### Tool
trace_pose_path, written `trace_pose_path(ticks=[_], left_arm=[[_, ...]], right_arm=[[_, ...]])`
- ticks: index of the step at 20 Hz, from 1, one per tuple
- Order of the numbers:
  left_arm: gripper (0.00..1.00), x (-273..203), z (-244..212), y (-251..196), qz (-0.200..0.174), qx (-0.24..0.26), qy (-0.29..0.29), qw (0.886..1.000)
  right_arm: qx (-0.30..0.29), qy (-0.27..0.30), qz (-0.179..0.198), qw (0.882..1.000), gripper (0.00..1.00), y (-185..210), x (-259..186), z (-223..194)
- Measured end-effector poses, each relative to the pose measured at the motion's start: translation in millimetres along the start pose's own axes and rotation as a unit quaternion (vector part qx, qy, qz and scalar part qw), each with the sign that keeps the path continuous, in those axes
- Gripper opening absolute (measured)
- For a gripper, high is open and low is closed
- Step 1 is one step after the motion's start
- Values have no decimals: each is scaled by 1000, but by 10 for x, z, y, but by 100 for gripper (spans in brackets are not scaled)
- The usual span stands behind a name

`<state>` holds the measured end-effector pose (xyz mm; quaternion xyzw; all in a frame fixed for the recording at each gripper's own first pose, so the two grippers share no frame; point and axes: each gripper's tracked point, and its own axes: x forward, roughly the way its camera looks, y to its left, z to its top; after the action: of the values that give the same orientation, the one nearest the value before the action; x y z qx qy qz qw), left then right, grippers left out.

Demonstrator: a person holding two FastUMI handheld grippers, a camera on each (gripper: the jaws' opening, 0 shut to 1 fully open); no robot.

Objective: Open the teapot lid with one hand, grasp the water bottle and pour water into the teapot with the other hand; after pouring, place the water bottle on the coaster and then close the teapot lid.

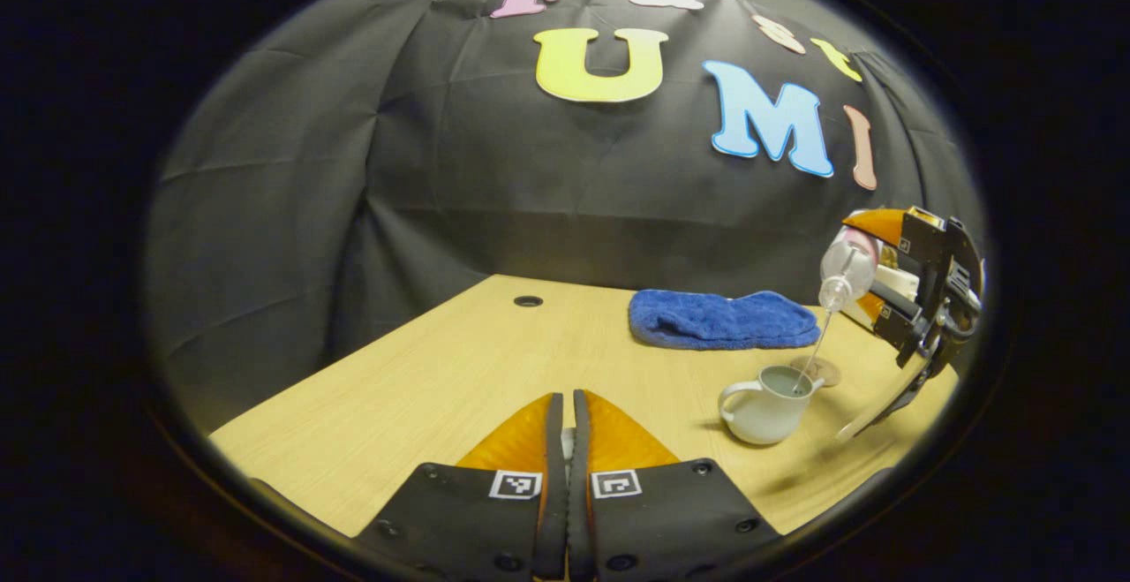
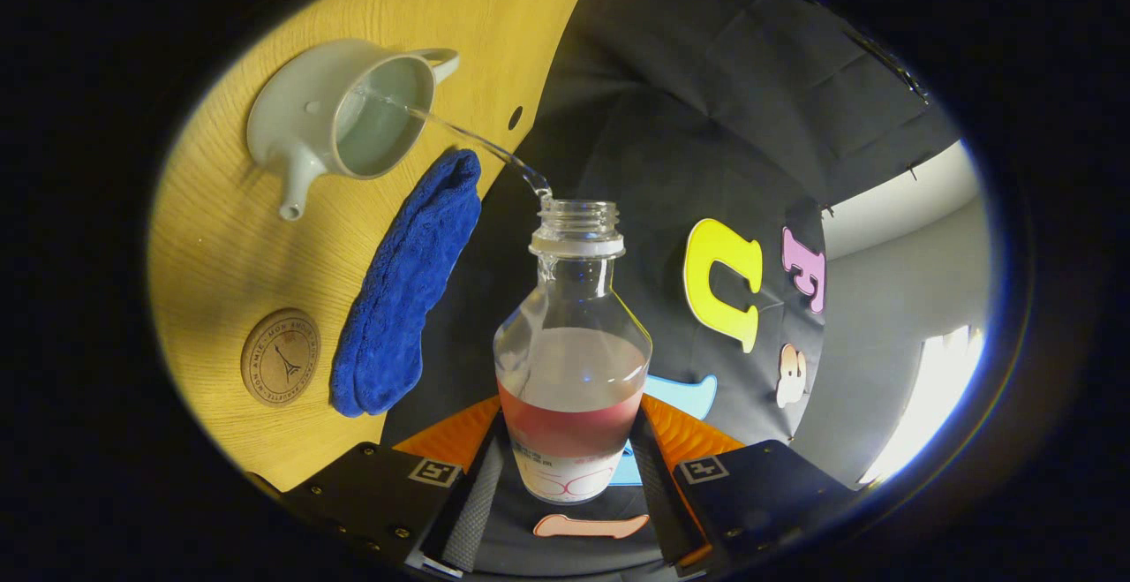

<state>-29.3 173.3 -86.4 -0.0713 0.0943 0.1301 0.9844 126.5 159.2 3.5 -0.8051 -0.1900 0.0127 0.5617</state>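
The white teapot (image 1: 764, 410) stands lidless on the wooden table, seen from above in the right gripper view as teapot (image 2: 340, 109). My right gripper (image 2: 574, 410) is shut on a clear water bottle (image 2: 574, 361), tilted with its uncapped mouth toward the pot. A thin stream of water (image 2: 477, 140) runs from the bottle (image 1: 849, 268) into the pot. My left gripper (image 1: 567, 405) hovers left of the teapot, its fingers shut on a small pale piece that looks like the teapot lid, mostly hidden between them. The round coaster (image 1: 817, 372) lies just behind the teapot.
A folded blue towel (image 1: 724, 319) lies behind the teapot near the cloth wall; towel (image 2: 406, 282) is beside the coaster (image 2: 281, 357). A small round hole (image 1: 528, 301) sits in the tabletop at the back. Bare wood stretches left of the teapot.
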Motion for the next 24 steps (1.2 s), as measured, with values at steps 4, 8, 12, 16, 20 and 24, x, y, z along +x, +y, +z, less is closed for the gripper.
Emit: trace_pose_path(ticks=[4, 8, 12, 16, 20, 24], left_arm=[[6, 2, -10, -2, -2, 0, 3, 1000], [7, 0, -28, -7, -3, 1, 5, 1000], [7, -3, -29, 0, -3, 3, 7, 1000], [7, -2, -41, 3, -3, 4, 11, 1000], [7, -4, -49, 4, -2, 4, 14, 1000], [7, -2, -63, 4, -1, 4, 16, 1000]], right_arm=[[-4, -1, -4, 1000, 74, -59, 17, -33], [-14, -4, -10, 1000, 74, -110, 26, -69], [-24, -5, -18, 1000, 74, -153, 42, -112], [-33, -6, -22, 999, 74, -182, 56, -117], [-46, -10, -28, 998, 74, -189, 78, -125], [-57, -14, -35, 998, 74, -205, 105, -122]])
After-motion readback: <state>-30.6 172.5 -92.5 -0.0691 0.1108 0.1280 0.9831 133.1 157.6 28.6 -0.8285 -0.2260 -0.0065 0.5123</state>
